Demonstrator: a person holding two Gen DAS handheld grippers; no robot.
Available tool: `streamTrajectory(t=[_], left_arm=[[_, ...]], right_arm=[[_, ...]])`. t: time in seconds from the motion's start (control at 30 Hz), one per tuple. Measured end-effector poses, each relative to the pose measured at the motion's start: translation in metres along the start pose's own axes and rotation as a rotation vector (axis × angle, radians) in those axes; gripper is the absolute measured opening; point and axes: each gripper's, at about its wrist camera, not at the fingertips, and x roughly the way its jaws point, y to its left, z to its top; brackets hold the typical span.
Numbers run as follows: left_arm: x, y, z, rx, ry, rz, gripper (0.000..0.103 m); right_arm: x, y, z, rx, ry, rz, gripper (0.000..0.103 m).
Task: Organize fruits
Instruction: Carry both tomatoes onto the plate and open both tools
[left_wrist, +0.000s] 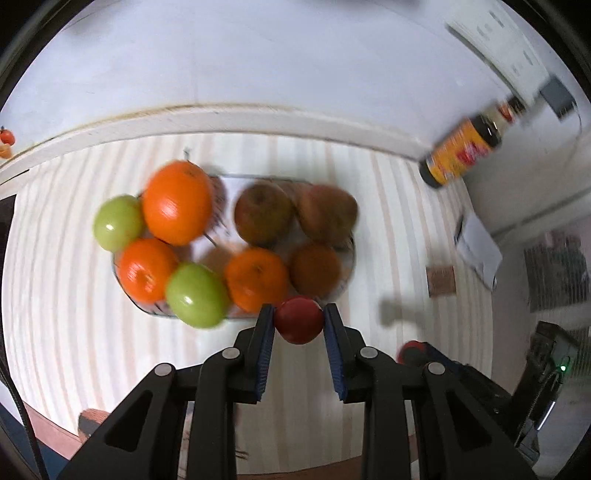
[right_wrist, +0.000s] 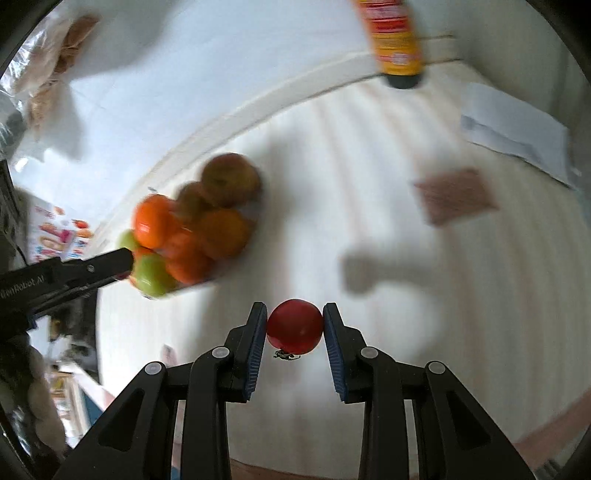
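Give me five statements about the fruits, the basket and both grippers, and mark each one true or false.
1. The left gripper holds a red tomato between its fingers. True.
2. The right gripper is empty. False: it is shut on a second red tomato.
3. The wire basket holds only green apples. False: it holds oranges, green apples and brownish fruits.
4. A dark bottle with a yellow label stands at the far edge of the striped table. True.
5. The bottle lies inside the basket. False: it stands well apart from the basket, to the right in the left wrist view.
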Motion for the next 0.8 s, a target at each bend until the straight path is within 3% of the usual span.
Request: streamTrajectory(t=[0.23, 0.43, 0.67, 0.73, 0.77, 0.8], left_arm=[[0.014, 0.033, 0.041, -0.066, 0.039, 0.007, 0.024], [0.034, 0.061, 0.059, -0.136, 0.071, 0.027, 0.024], [0.048, 0.071, 0.065, -0.185, 0.145, 0.031, 0.026], [0.043, 0.072, 0.066, -0.185, 0.133, 0.046, 0.027], [0.042, 0.071, 0.066, -0.176, 0.13, 0.067, 0.033], [0.039, 0.071, 0.067, -0.162, 0.123, 0.093, 0.039]], right_arm=[[0.034, 0.037, 0.05, -0.004, 0.016, 0.06, 0.034], [0.071, 0.06, 0.073, 0.037, 0.125, 0.185, 0.034], [0.106, 0.087, 0.085, 0.045, 0.226, 0.211, 0.035], [0.109, 0.088, 0.085, 0.054, 0.242, 0.19, 0.048], [0.107, 0.088, 0.086, 0.054, 0.235, 0.175, 0.064], [0.102, 0.087, 0.087, 0.048, 0.218, 0.17, 0.069]])
